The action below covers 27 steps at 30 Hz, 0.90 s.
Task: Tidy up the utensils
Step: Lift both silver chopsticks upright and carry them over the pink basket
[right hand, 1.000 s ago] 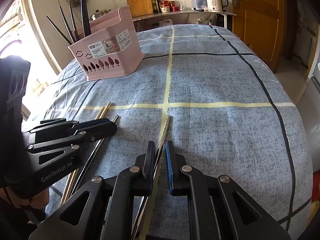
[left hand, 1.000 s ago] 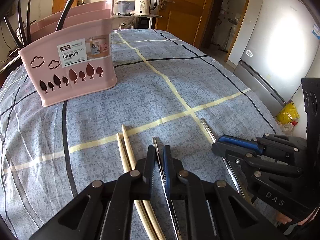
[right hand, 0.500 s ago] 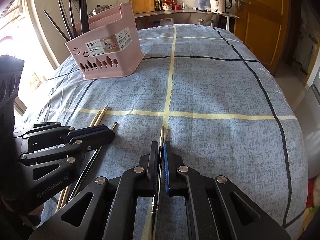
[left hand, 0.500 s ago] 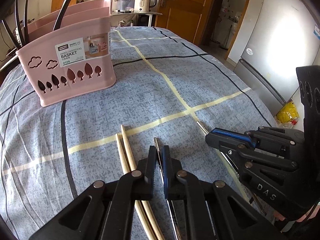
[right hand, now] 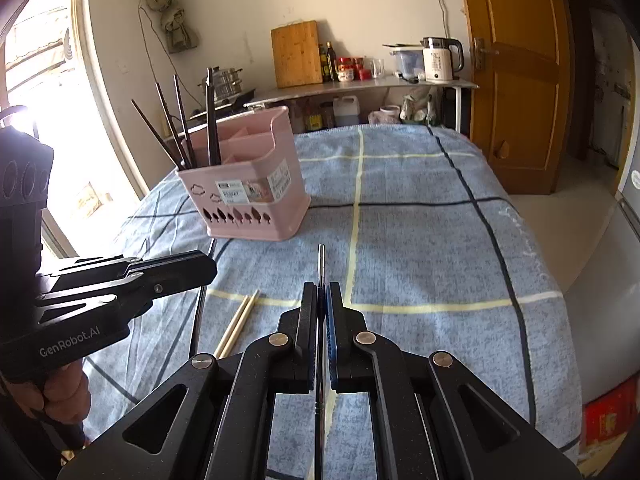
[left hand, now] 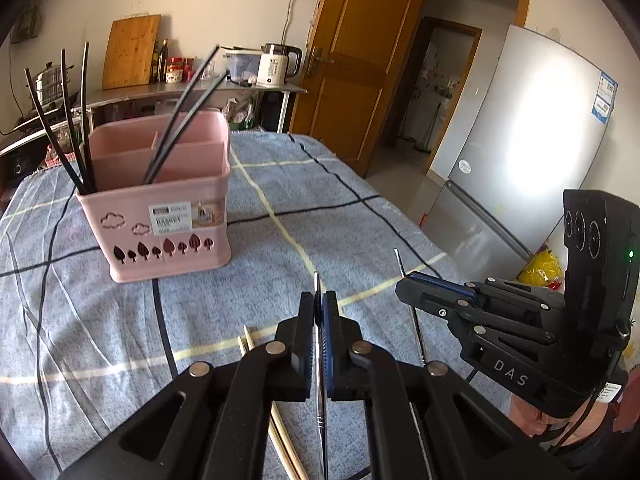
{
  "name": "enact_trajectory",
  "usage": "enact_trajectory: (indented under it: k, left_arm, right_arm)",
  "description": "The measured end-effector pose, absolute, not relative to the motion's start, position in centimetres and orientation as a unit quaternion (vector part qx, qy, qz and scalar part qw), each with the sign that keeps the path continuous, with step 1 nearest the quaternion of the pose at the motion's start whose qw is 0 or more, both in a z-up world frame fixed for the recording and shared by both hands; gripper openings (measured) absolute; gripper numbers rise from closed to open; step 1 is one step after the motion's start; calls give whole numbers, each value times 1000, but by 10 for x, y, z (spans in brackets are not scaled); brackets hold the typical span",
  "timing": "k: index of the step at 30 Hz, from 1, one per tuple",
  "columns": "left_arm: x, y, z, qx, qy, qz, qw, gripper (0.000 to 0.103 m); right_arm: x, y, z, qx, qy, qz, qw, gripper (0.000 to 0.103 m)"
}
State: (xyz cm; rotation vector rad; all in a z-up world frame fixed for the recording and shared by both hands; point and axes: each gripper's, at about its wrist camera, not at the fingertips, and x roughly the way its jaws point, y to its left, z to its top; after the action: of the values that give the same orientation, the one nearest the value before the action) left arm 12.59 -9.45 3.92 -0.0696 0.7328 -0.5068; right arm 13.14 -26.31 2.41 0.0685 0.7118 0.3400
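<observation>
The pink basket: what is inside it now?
The pink basket holds several dark chopsticks standing tilted in its compartments, with tops sticking out above the rim. Their lower ends and the basket's bottom are hidden by its walls.

Basket (left hand: 164, 216) on table (left hand: 360, 216), far left; chopsticks (left hand: 60, 120) standing inside. Wooden pair (right hand: 236, 324) flat on cloth nearer, kettle (right hand: 440, 58) on counter behind.

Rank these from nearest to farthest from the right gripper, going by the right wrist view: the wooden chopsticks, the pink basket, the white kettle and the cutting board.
1. Wooden chopsticks: on the cloth just left of the right gripper.
2. Pink basket: farther up the table, left of centre.
3. and 4. Cutting board and white kettle: both on the back counter, board left, kettle right; too close to call.
</observation>
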Motion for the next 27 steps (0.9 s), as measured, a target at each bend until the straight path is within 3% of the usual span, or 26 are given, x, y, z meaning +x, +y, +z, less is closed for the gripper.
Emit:
enact_trajectory:
  k: [10, 27]
  left_arm:
    - [126, -78, 77, -46, 312, -246, 917, 4]
    - [124, -73, 79, -49, 311, -248, 916, 4]
  right_arm:
    - [130, -267, 61, 34, 299, 159, 940, 4]
    - [126, -265, 65, 27, 292, 165, 942, 4]
